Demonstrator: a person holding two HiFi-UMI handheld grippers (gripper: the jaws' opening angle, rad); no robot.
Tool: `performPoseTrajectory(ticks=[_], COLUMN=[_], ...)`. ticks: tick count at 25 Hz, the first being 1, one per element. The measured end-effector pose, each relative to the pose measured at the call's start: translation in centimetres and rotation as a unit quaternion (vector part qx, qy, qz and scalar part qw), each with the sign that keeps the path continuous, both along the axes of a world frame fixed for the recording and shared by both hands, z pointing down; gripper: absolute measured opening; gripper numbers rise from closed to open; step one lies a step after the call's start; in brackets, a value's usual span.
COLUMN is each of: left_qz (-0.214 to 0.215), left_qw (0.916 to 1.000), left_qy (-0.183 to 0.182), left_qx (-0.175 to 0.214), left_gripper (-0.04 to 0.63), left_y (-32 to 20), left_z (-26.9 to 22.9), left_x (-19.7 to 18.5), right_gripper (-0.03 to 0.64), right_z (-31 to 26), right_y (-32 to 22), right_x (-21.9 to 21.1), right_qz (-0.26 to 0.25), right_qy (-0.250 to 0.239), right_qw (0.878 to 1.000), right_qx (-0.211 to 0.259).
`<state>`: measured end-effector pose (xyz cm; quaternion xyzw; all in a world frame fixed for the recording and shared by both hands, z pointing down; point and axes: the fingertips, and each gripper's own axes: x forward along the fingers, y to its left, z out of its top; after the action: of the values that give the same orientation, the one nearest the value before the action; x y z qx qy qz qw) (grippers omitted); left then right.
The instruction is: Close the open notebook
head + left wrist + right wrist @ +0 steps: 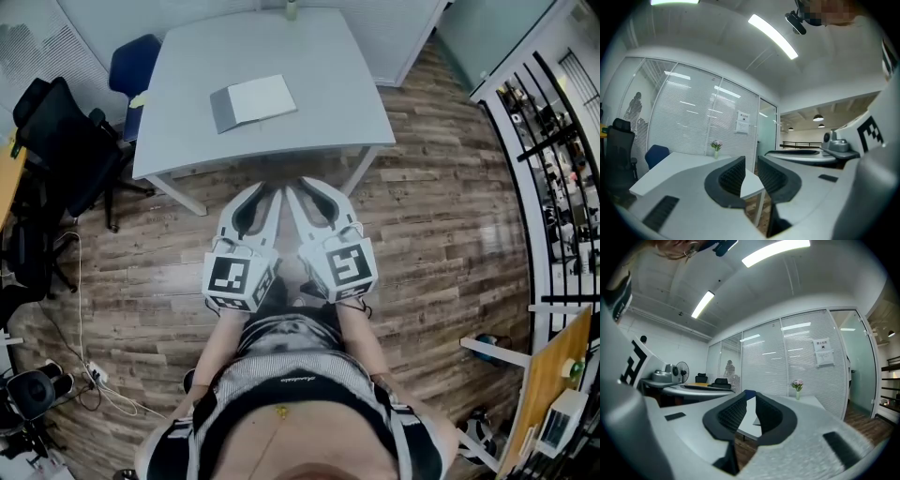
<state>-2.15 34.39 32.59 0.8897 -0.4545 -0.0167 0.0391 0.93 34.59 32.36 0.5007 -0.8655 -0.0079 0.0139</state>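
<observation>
The notebook lies flat on the grey table, left of its middle; it shows a white face with a grey band along its left side. Whether it lies open I cannot tell. Both grippers hang close to the person's body, over the wooden floor short of the table's near edge. In my left gripper the jaws stand only a narrow slit apart, with nothing between them. My right gripper looks the same, empty. Neither gripper view shows the notebook, only the table's edge.
A small vase of flowers stands at the table's far edge. A blue chair and a black office chair stand to the left. Black shelving lines the right side. Cables lie on the floor.
</observation>
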Motion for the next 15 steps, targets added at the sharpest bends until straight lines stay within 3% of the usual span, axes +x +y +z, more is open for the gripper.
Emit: performPoseTrajectory(ticks=[15], left_qz=[0.013], left_qw=[0.9999], left_qy=[0.007], left_qx=[-0.003], left_gripper=[0.069], left_y=[-9.9], left_z=[0.0], left_x=[-3.9], right_gripper=[0.066], right_z=[0.3], right_y=[-9.6], right_x=[-4.2], right_qz=[0.01], right_qy=[0.004], right_qw=[1.0], right_qx=[-0.01])
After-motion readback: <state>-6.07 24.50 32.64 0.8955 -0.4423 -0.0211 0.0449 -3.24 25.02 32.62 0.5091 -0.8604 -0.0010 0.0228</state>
